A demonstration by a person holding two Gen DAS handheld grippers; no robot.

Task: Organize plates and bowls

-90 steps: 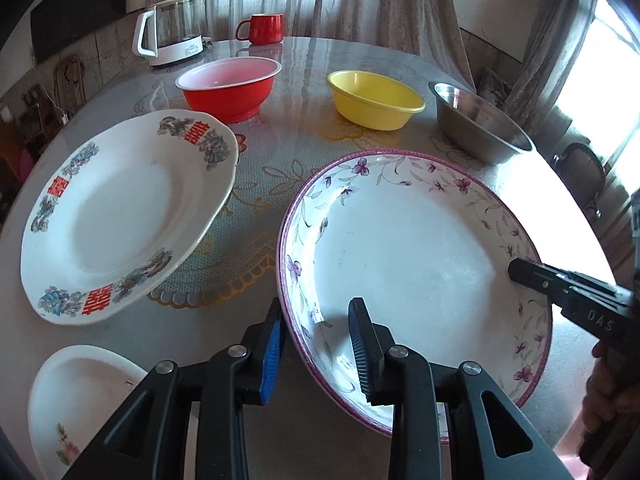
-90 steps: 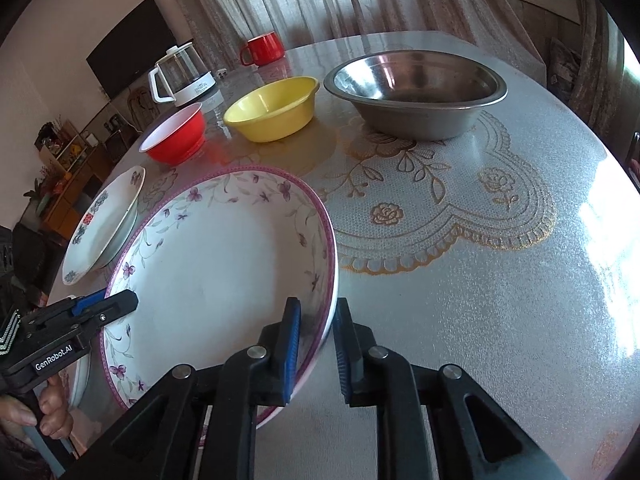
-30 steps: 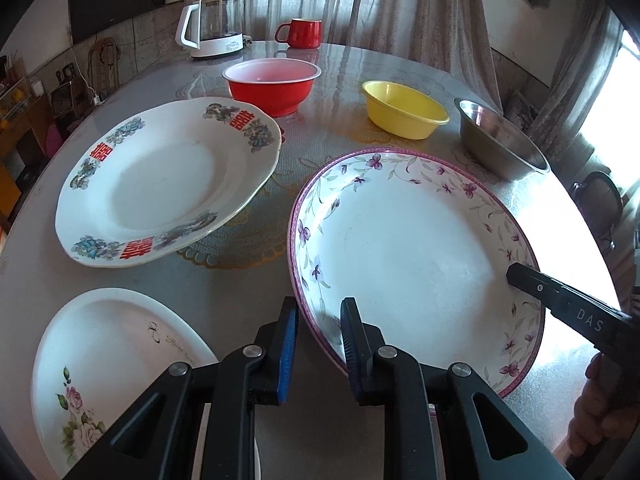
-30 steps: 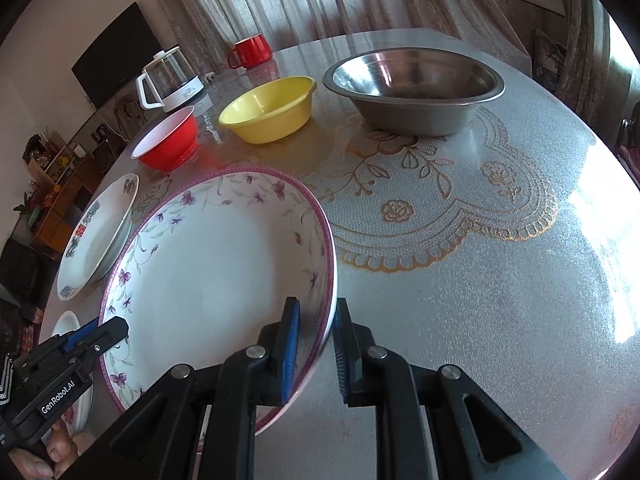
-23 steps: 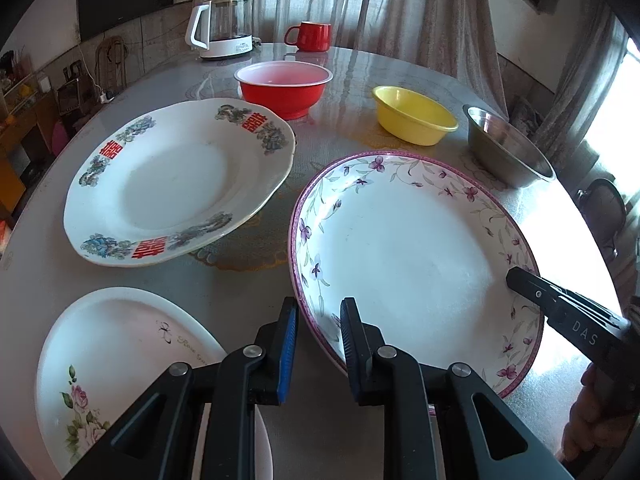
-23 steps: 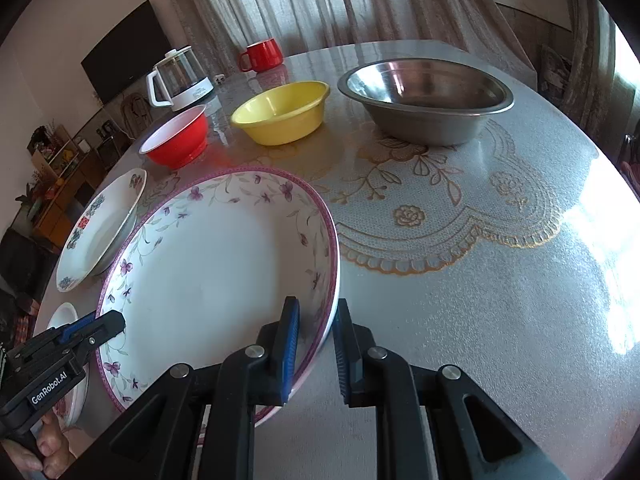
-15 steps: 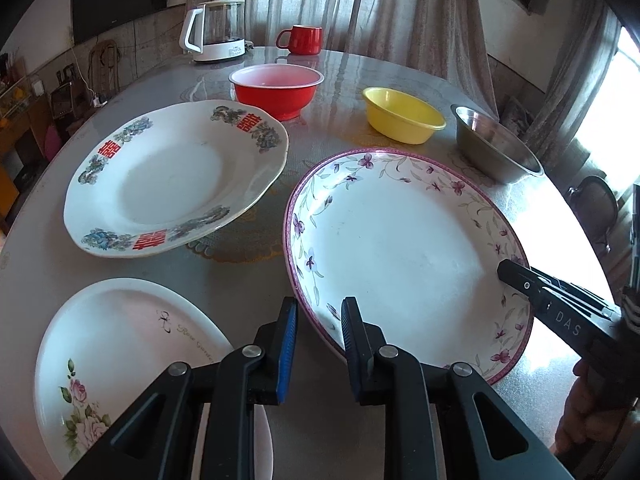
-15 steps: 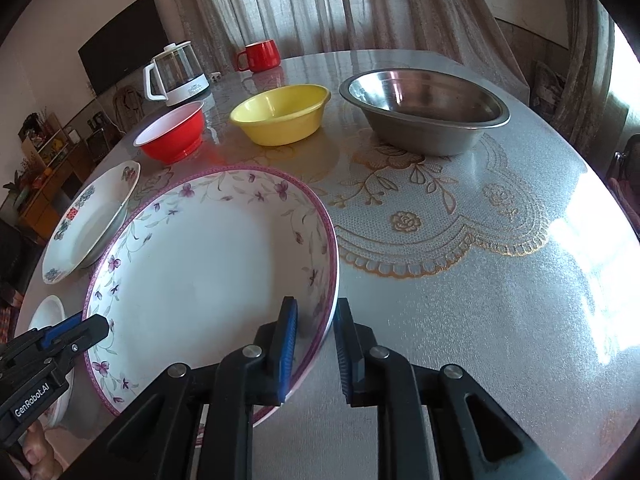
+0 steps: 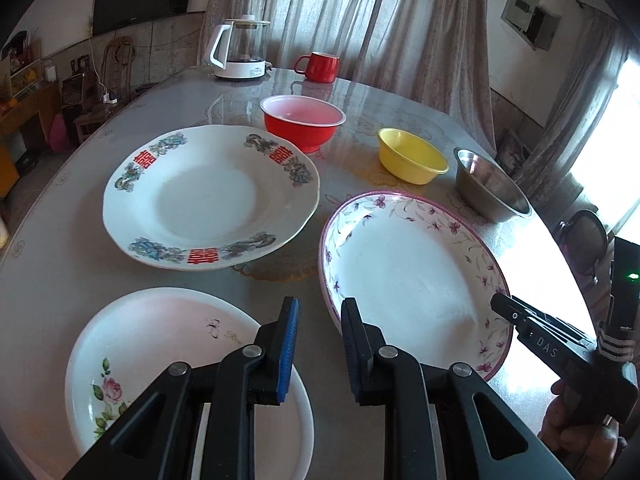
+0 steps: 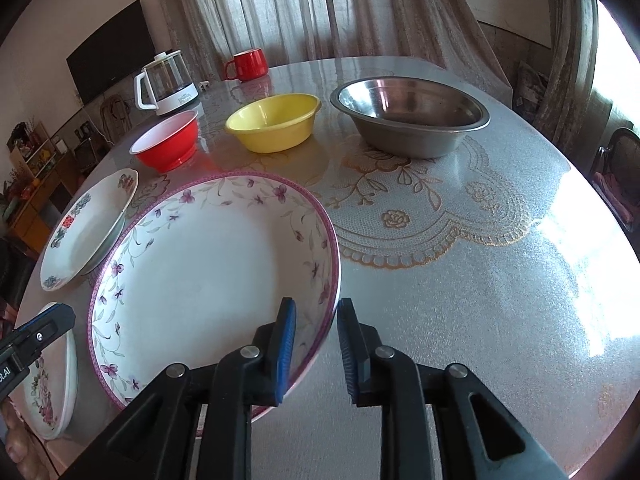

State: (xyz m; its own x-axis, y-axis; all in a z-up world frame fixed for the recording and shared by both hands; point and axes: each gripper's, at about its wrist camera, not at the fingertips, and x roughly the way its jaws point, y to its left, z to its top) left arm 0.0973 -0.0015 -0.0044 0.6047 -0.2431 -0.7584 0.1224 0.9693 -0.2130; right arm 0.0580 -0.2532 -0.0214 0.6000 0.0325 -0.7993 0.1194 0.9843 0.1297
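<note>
A large white plate with purple flowers and a purple rim (image 9: pixel 412 276) (image 10: pixel 208 272) lies on the table. My right gripper (image 10: pixel 316 336) (image 9: pixel 502 306) straddles its right rim. Its jaws are opening: one pad is over the plate's inside, the other is outside, and neither presses on the rim. My left gripper (image 9: pixel 318 332) (image 10: pixel 60 318) is just off the plate's left rim, partly above a small white plate with a rose (image 9: pixel 160 344). A narrow gap shows between its jaws, with only table behind it.
A white plate with red and blue patterns (image 9: pixel 208 196) lies to the left. Behind stand a red bowl (image 9: pixel 302 120), a yellow bowl (image 9: pixel 412 158) and a steel bowl (image 9: pixel 490 184). A kettle (image 9: pixel 240 50) and a red mug (image 9: pixel 320 67) stand at the far edge.
My left gripper has drawn back and up off the flowered plate's rim, so nothing lies between its jaws. The right jaws have widened a little around the rim.
</note>
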